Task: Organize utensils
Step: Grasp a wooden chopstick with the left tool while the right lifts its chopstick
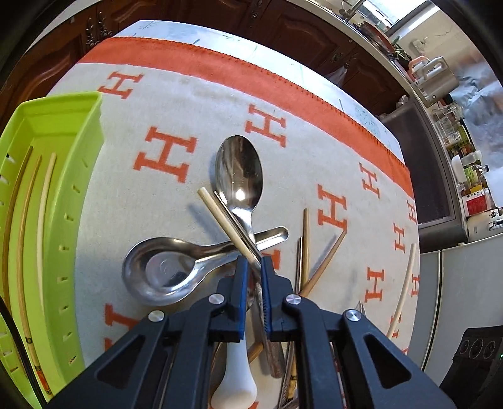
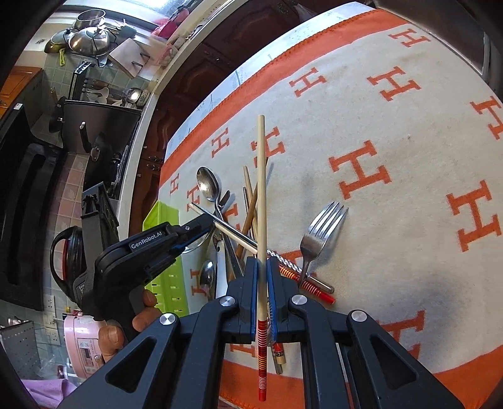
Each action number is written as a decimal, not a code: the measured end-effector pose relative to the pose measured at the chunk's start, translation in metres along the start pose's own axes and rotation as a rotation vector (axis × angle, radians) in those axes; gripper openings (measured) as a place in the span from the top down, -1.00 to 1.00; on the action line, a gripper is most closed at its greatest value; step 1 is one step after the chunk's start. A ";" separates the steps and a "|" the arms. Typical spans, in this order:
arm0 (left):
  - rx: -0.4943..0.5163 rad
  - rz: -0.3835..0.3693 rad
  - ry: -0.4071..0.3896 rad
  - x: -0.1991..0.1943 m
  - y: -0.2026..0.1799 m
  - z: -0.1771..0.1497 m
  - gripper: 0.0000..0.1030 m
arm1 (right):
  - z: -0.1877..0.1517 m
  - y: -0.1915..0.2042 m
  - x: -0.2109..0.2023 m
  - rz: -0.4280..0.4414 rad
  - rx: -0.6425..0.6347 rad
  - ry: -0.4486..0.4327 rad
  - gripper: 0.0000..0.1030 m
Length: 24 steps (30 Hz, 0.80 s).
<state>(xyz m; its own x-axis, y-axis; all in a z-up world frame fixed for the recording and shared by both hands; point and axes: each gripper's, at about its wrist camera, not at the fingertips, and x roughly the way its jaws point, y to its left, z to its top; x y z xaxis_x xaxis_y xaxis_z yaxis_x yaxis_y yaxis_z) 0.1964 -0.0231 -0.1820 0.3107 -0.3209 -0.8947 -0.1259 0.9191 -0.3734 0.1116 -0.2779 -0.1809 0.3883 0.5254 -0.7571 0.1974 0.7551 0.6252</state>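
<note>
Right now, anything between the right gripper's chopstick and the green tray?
Yes. In the right wrist view the left gripper, shut on a pale chopstick, and the utensil pile sit between the held chopstick and the tray.

Beyond the tongs, past the table's far edge, runs dark carved wooden cabinetry (image 1: 301, 34) under a pale countertop (image 2: 147, 126). Steel pots (image 2: 89, 39) sit on a rack against green wall tiles (image 2: 47, 81). Daylight enters a window (image 1: 405, 12). Pinkish floor tiles (image 2: 67, 195) lie below.

The worktop (image 1: 176, 31) wears a cloth (image 1: 188, 103) (orange H letters), holding a green tray (image 1: 85, 163), spoons (image 1: 240, 170), chopsticks (image 1: 305, 239) and a fork (image 2: 317, 232).
</note>
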 end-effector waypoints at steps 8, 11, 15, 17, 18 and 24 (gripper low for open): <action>-0.019 0.004 0.004 0.006 0.001 0.003 0.65 | 0.000 -0.003 0.001 -0.002 0.007 0.002 0.88; -0.023 0.000 0.015 0.012 0.000 0.004 0.72 | -0.001 -0.003 0.002 -0.004 0.009 0.005 0.88; -0.048 -0.011 0.022 0.017 0.002 0.004 0.83 | -0.002 -0.003 0.001 -0.007 0.011 0.004 0.88; -0.043 -0.014 0.014 0.012 0.002 0.002 0.86 | -0.003 -0.003 -0.001 -0.009 0.008 0.002 0.88; -0.040 -0.020 0.008 0.008 0.002 0.001 0.87 | -0.003 -0.002 -0.001 -0.010 0.007 0.001 0.88; -0.002 -0.024 -0.025 -0.014 0.000 -0.002 0.88 | -0.005 0.002 -0.001 -0.009 -0.007 0.003 0.88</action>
<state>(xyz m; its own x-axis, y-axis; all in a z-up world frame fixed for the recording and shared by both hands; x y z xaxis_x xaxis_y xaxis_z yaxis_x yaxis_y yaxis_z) 0.1904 -0.0184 -0.1698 0.3375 -0.3373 -0.8788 -0.1196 0.9107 -0.3955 0.1074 -0.2756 -0.1799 0.3838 0.5194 -0.7635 0.1951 0.7626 0.6168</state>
